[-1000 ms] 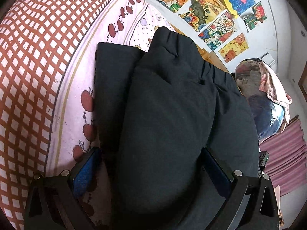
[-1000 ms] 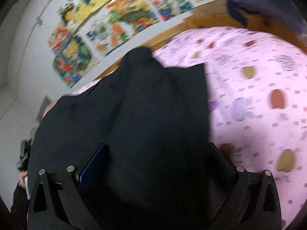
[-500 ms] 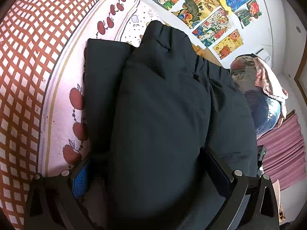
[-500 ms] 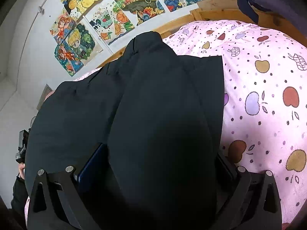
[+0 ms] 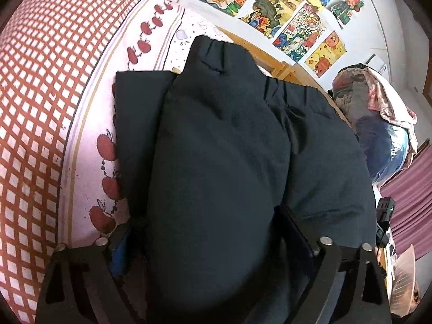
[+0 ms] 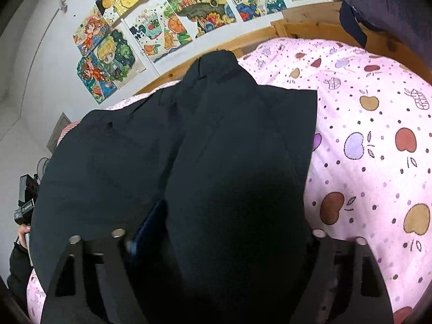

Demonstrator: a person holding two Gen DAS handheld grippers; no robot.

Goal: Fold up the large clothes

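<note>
Two views: taken one after the other, left wrist first.

Left wrist, my left tool: its two fingers stand wide apart with a thick bulge of the black garment between them; I hold it gripped on that fold.
Left wrist, fingers: the blue-padded left finger is pressed against the cloth's edge; the other is half buried under it.
Left wrist, garment: folded in layers, it lies on the bed, a gathered waistband at the far end and a flat lower layer jutting out to the left.
Left wrist, bedding: pink sheet with a row of red apples, then a red-and-white check cover further left.
Left wrist, surroundings: drawings on the wall, a heap of clothes at right.

Right wrist, my right tool: clamped on another raised fold of the same black garment, which fills the gap between the fingers.
Right wrist, garment: it spreads left in a flat layer; its right edge ends on the pink apple-print sheet.
Right wrist, surroundings: wooden bed frame beyond, drawings above it.
</note>
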